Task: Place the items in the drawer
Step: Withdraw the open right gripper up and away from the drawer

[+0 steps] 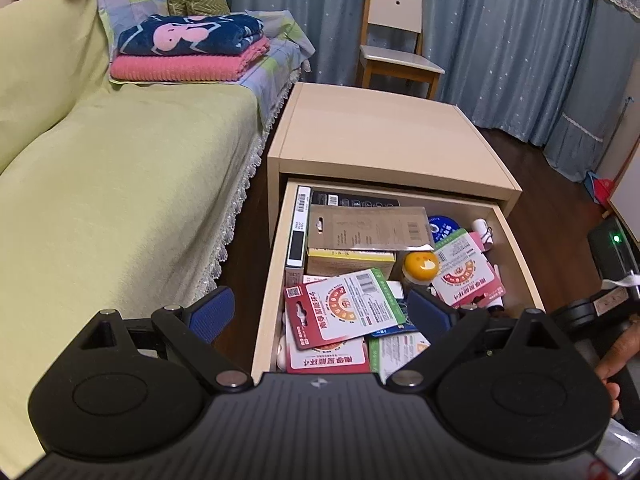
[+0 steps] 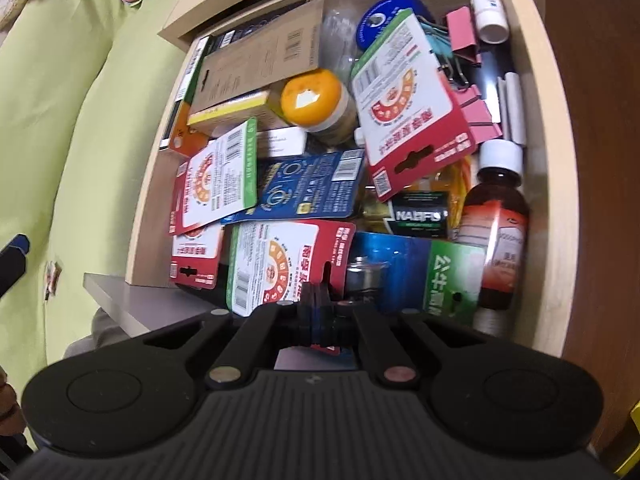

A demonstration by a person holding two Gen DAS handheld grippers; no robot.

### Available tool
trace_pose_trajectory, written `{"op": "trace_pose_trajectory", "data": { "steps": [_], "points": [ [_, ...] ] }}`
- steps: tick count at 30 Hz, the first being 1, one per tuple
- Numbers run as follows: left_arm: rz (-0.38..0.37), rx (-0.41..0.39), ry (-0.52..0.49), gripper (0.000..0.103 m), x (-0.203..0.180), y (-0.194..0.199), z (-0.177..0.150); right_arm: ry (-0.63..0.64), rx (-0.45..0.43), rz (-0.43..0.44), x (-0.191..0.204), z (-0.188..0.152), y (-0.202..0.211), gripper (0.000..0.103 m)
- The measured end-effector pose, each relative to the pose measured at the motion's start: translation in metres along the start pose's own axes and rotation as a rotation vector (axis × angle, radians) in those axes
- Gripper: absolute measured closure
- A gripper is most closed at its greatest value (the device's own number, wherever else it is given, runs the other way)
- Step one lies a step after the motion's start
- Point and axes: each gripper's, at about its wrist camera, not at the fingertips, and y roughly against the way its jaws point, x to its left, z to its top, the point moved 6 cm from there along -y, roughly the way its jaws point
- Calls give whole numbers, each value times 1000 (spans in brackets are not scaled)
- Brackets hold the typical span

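Observation:
The light wood drawer [image 1: 269,280] stands pulled out of a low cabinet [image 1: 384,132], packed with card packs, boxes and bottles. My left gripper [image 1: 320,316] hovers open over the drawer's front left, its blue pads [image 1: 212,312] spread wide with nothing between them. In the right wrist view, my right gripper [image 2: 320,308] is low over the drawer's [image 2: 536,120] front edge. Its fingers are pressed together on the near edge of a red, white and green card pack [image 2: 276,264]. An orange-lidded jar [image 2: 310,98] and a brown medicine bottle [image 2: 498,216] lie among the items.
A sofa with a green cover [image 1: 120,168] runs along the drawer's left side, with folded towels [image 1: 192,48] on it. A wooden chair [image 1: 396,28] and blue curtains [image 1: 520,40] stand behind the cabinet. A hand [image 1: 612,360] holds the right gripper's body at the far right.

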Motion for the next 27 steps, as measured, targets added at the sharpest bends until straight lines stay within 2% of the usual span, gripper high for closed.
{"op": "trace_pose_trajectory", "data": {
  "steps": [8, 16, 23, 27],
  "points": [
    [-30, 39, -41, 7, -8, -10, -9, -11, -30, -55, -16, -6, 18, 102],
    [-27, 98, -99, 7, -26, -20, -18, 5, -4, 2, -3, -4, -2, 102],
    [-24, 123, -144, 7, -38, -22, -22, -9, -62, 22, -10, -6, 22, 102],
    [-17, 122, -159, 7, -42, -20, -22, -10, -60, 31, -13, -8, 25, 101]
  ]
}}
